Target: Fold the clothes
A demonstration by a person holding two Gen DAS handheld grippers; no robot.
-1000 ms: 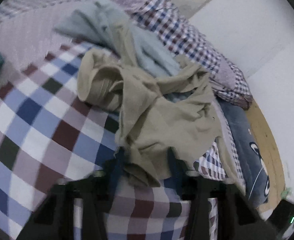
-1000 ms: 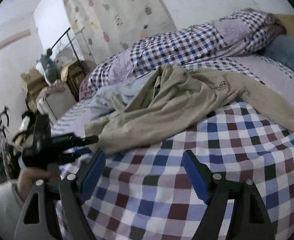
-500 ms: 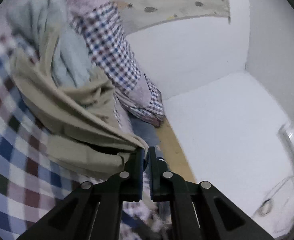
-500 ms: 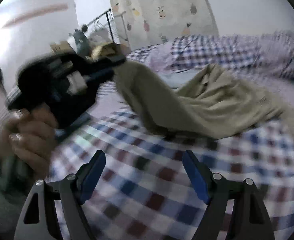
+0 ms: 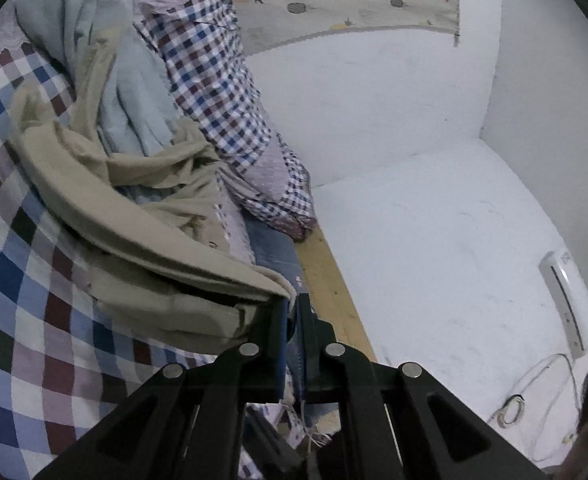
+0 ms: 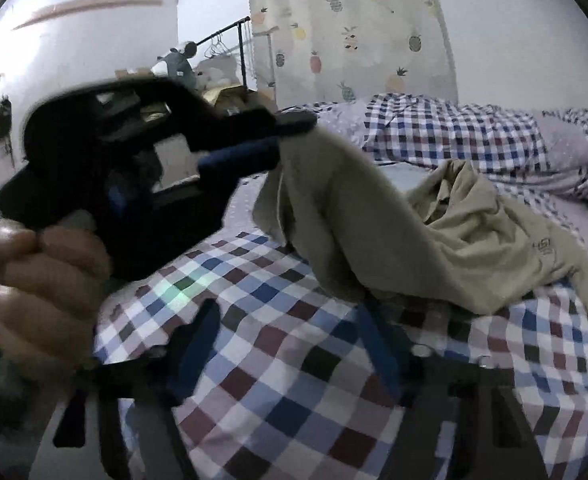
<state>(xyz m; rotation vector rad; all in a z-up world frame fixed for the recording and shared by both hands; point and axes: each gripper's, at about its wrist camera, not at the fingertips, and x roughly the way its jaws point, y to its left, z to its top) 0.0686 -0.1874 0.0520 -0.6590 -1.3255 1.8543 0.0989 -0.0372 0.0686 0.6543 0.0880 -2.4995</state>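
Under me I see the bed, spread with a large checked sheet (image 6: 294,380) in blue, maroon and white, and along its far side lies a bunched quilt (image 6: 454,136) in a smaller check. On the sheet I have the beige garment (image 6: 474,248), crumpled in a heap near the quilt, with one end drawn up off the bed toward my left tool. From my left wrist view the same beige garment (image 5: 133,216) drapes over a pale blue-grey cloth (image 5: 125,92) that lies between it and the quilt (image 5: 221,92). My left gripper (image 5: 289,312) has its two blue-padded fingers pressed nearly together, pinching an edge of the beige fabric; in my right wrist view I see that gripper (image 6: 281,140) raised above the sheet, with a hand (image 6: 37,280) wrapped round its grip and the cloth hanging from its tip. My right gripper (image 6: 289,332) is blurred, but I can make out its fingers spread wide apart with nothing between them, low over the checked sheet just in front of the garment's hanging fold. A wooden bed edge (image 5: 330,280) runs beside the white wall.
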